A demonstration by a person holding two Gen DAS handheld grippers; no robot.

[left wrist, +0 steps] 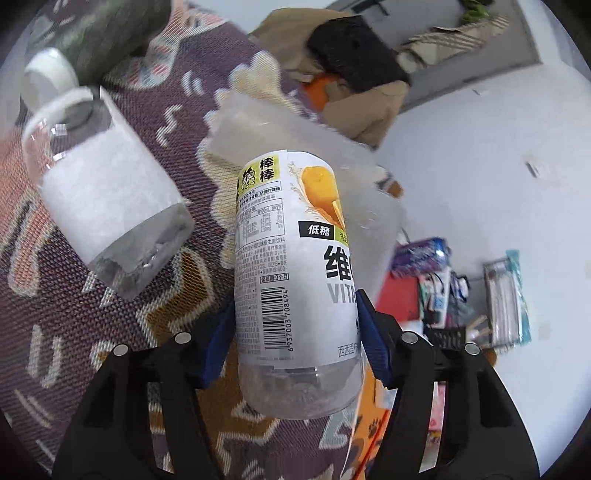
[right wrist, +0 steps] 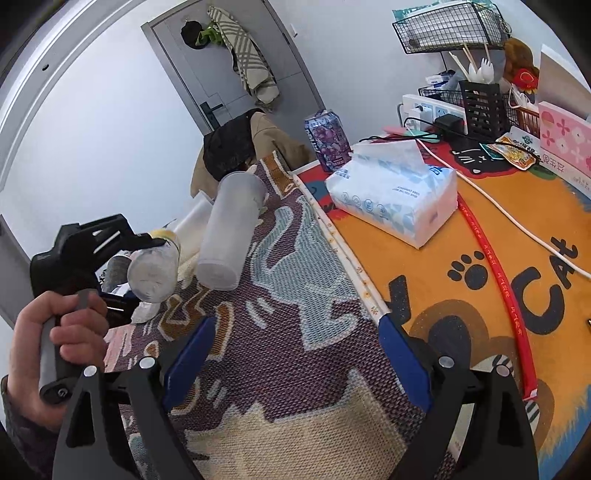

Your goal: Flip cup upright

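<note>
My left gripper (left wrist: 295, 328) is shut on a clear bottle-cup with a white printed label (left wrist: 291, 266), held tilted above the woven mat, its closed base toward the camera. It also shows in the right wrist view (right wrist: 153, 269), with the left gripper's body (right wrist: 77, 243) beside it. A frosted plastic cup (right wrist: 231, 230) lies tilted just beyond it, seen blurred in the left wrist view (left wrist: 295, 125). Another clear bottle-cup with a plain white label (left wrist: 107, 192) lies on the mat at the left. My right gripper (right wrist: 295, 354) is open and empty over the mat.
A patterned woven mat (right wrist: 288, 332) covers the table's left part, an orange cat mat (right wrist: 461, 258) the right. On it are a tissue pack (right wrist: 395, 199), a purple can (right wrist: 328, 136), a red strip (right wrist: 495, 273), a white cable and wire baskets (right wrist: 450, 26).
</note>
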